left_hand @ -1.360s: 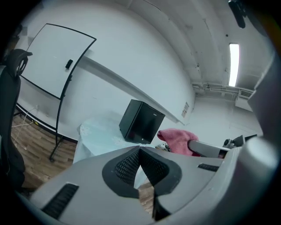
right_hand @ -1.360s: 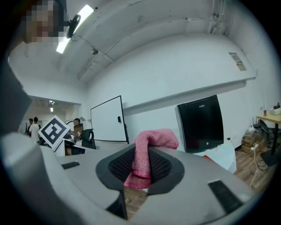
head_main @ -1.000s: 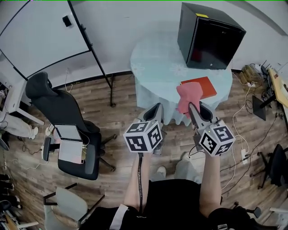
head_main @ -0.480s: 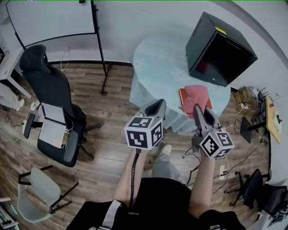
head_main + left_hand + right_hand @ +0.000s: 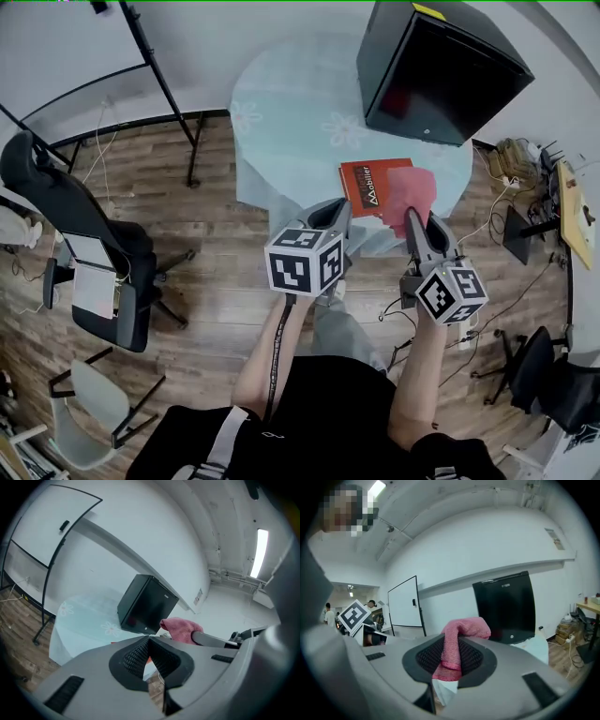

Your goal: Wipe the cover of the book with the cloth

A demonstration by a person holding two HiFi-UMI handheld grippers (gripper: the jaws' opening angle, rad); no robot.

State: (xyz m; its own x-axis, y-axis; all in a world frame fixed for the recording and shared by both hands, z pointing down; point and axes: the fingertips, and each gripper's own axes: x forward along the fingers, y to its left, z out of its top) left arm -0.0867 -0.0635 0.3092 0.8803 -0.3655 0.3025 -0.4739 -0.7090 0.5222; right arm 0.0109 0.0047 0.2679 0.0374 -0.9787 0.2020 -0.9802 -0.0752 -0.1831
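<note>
Cloth point(image 5: 410, 191) had moved over book's point(image 5: 367, 181) right half; book closer than half-second earlier. Right gripper point(image 5: 413, 219) clamped cloth; left gripper point(image 5: 335, 210) closed, empty. Book lay at table point(image 5: 291, 103) edge. Wiping likely imminent.

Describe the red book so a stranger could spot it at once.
Find the round table draped in pale blue flowered fabric, with a large black box on it. In front of that box lies the flat red book. White lettering on its cover sets it apart from the plain pink cloth gripped nearby.
</note>
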